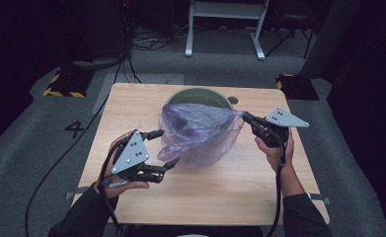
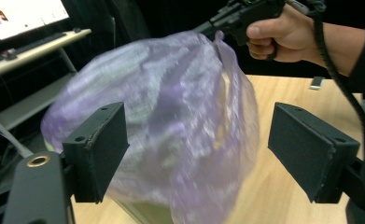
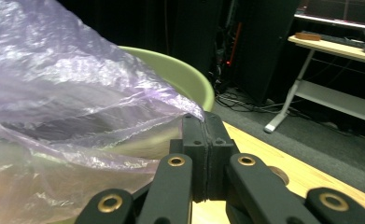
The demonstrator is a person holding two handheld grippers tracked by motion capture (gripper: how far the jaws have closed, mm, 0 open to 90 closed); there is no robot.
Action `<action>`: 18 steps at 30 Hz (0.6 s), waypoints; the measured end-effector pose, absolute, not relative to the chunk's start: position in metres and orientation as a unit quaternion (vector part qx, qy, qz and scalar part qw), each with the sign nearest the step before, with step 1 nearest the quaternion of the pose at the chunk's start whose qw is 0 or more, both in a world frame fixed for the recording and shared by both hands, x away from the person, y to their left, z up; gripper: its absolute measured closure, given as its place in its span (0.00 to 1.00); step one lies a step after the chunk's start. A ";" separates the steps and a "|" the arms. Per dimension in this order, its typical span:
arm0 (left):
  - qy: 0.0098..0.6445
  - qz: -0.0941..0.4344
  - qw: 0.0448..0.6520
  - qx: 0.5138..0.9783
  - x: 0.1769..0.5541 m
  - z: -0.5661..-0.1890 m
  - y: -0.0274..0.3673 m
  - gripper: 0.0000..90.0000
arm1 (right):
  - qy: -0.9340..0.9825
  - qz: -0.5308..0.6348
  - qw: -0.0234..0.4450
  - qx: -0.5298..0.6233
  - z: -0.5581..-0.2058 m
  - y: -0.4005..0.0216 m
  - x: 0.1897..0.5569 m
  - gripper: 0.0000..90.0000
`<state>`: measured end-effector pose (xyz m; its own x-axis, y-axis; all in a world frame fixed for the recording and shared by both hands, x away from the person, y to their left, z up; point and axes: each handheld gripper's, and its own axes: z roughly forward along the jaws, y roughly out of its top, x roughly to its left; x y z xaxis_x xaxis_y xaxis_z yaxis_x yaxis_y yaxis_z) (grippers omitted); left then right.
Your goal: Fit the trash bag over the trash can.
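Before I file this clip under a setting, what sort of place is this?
Probably a lab or recording studio, not a home: black curtains surround the wooden table, hazard-striped stand bases and loose cables sit on grey carpet, and a number 4 marks the floor.

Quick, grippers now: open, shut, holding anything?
Left gripper: open, jaws either side of the purple bag, not gripping.
Right gripper: shut on the bag's edge.

The bag [image 1: 200,136] is showing as thin, translucent purple plastic film, crinkled and faintly glossy. The bin [image 1: 198,95] is presenting a smooth, matt pale-green plastic rim. The table [image 1: 230,192] is displaying a light wood-grain top with a smooth satin finish. The right gripper [image 3: 205,140] is showing matt black jaws with brass-coloured rivets; the left gripper [image 2: 213,154] is carrying matt black, slightly rough pads.
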<state>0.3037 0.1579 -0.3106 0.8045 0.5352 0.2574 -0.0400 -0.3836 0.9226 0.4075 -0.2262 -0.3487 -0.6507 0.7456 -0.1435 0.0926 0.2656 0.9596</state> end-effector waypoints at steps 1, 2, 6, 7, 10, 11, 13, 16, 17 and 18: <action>0.164 0.266 0.539 0.782 0.308 -0.306 0.161 0.22 | 0.737 0.536 0.303 0.280 -0.349 -0.226 0.407 1.00; 0.171 0.258 0.549 0.776 0.312 -0.301 0.164 0.24 | 0.739 0.533 0.305 0.278 -0.348 -0.226 0.405 1.00; 0.192 0.279 0.527 0.780 0.333 -0.291 0.171 0.28 | 0.743 0.526 0.312 0.271 -0.348 -0.225 0.403 0.99; 0.191 0.265 0.528 0.784 0.340 -0.291 0.172 0.28 | 0.744 0.525 0.313 0.270 -0.348 -0.225 0.403 0.99; 0.186 0.233 0.524 0.798 0.355 -0.296 0.171 0.29 | 0.744 0.523 0.313 0.272 -0.348 -0.225 0.404 0.99; 0.179 0.223 0.524 0.802 0.359 -0.298 0.170 0.28 | 0.745 0.523 0.313 0.272 -0.348 -0.225 0.404 0.99; 0.174 0.218 0.514 0.811 0.365 -0.301 0.163 0.27 | 0.746 0.521 0.313 0.272 -0.348 -0.224 0.404 0.99; 0.177 0.224 0.495 0.821 0.375 -0.305 0.153 0.32 | 0.747 0.522 0.314 0.267 -0.348 -0.222 0.405 0.98; 0.183 0.224 0.487 0.824 0.380 -0.307 0.151 0.36 | 0.746 0.522 0.316 0.266 -0.348 -0.221 0.405 0.98; 0.188 0.230 0.474 0.829 0.385 -0.308 0.148 0.40 | 0.747 0.522 0.316 0.265 -0.348 -0.220 0.405 0.98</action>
<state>0.3850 0.1482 -0.3079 0.8234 0.5303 0.2020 0.0942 -0.4788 0.8729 0.4052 -0.2200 -0.3482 -0.6593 0.7261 -0.1951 0.0667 0.3150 0.9467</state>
